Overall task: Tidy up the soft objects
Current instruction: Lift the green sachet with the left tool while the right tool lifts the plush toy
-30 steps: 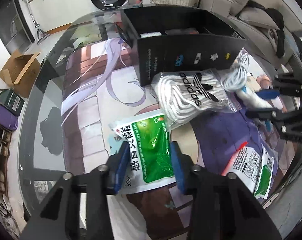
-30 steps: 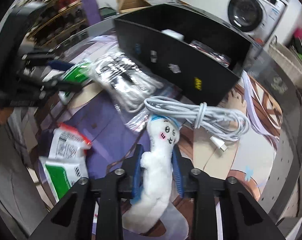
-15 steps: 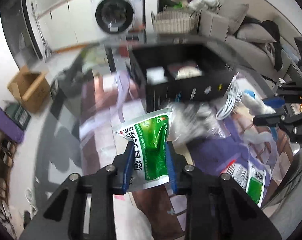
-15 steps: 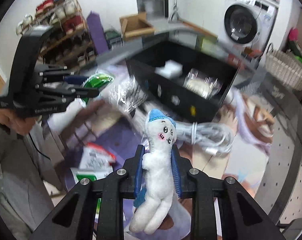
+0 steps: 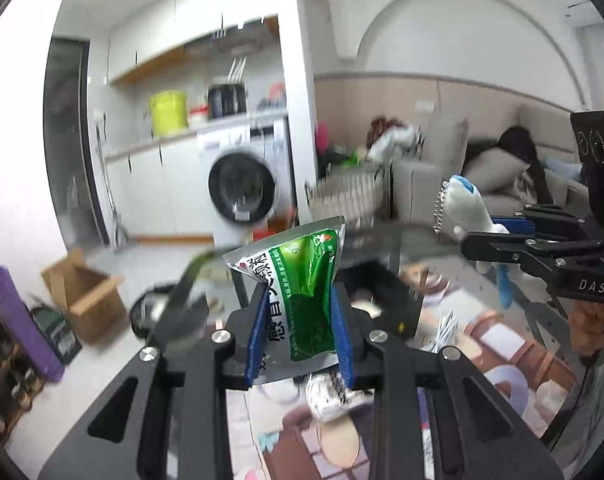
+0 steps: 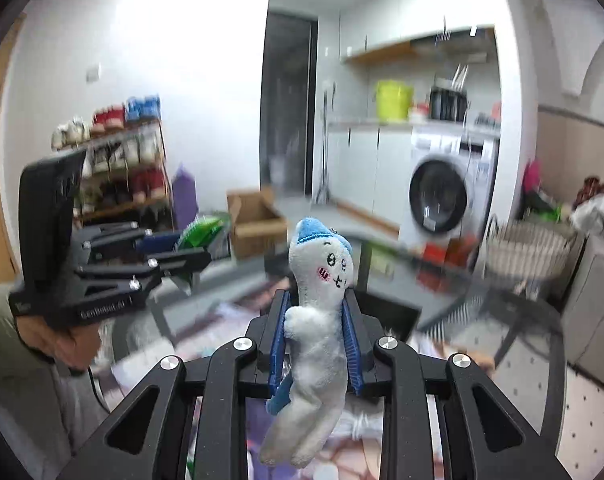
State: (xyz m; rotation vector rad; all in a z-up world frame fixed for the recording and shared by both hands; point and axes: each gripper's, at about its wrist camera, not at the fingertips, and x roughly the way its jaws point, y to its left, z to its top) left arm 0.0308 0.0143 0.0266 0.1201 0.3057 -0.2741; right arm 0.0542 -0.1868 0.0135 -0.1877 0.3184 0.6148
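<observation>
Softness rules both loads: the left hand-held gripper pinches a light, crinkly sachet mid-body, the right hand-held gripper squeezes a limp plush toy at its waist, both raised above the bench.

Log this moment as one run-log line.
left hand-held gripper: shut on green sachet | right hand-held gripper: shut on plush toy
</observation>
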